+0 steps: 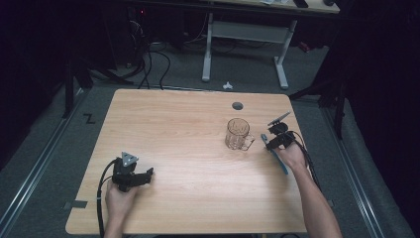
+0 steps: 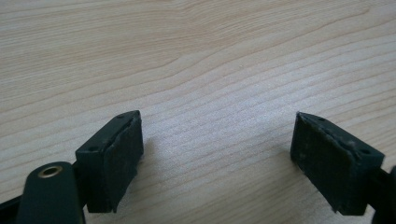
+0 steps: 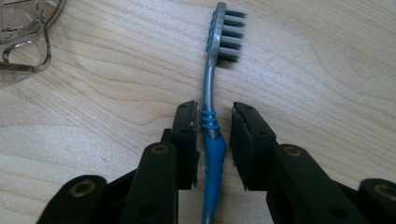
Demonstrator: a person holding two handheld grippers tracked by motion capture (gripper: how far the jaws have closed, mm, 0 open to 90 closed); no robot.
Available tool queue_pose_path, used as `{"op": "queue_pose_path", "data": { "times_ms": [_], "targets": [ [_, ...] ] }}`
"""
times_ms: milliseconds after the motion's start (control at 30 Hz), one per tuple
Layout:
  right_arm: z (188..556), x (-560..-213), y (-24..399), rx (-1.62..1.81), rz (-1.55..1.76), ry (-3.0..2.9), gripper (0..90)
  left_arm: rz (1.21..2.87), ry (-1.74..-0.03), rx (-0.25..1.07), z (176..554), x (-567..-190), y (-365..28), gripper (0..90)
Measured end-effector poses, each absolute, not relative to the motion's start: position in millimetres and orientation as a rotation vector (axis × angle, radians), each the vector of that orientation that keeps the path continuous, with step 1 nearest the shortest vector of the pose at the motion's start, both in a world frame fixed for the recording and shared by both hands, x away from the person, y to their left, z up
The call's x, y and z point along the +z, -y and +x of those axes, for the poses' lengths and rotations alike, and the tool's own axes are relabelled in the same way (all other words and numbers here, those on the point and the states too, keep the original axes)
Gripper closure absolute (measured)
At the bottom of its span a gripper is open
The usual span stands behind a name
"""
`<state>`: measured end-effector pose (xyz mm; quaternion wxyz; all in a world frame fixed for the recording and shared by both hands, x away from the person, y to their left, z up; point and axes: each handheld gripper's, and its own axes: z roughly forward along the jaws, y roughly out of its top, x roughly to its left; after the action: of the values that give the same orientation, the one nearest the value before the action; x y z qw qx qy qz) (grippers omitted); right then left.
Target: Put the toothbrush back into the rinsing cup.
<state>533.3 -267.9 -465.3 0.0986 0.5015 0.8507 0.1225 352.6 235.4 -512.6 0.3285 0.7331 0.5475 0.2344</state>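
the right tool (image 3: pixel 212 140) is down on the desk (image 1: pixel 188 129) at its right side, its jaws straddling the neck of a blue and grey toothbrush (image 3: pixel 211 116) that lies flat on the wood. the left pad looks to be against the handle, while a sliver of gap shows on the other side, so the brush is between the jaws but not clamped. its bristled head points away from the tool, toward the far edge. a clear glass mug (image 1: pixel 238 134) stands just beside, to the left. the left tool (image 1: pixel 143 177) rests near the desk's front left, jaws wide apart over bare wood.
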Motion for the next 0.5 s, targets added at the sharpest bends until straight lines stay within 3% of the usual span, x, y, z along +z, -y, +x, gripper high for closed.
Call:
{"op": "queue_pose_path", "data": {
  "times_ms": [500],
  "targets": [
    [536.2, -464.6, 268.9, 0.357, 1.489, -2.544, 80.5, 1.919, -1.433, 0.613, 352.7, -512.6, -235.4, 17.6]
  ]
}}
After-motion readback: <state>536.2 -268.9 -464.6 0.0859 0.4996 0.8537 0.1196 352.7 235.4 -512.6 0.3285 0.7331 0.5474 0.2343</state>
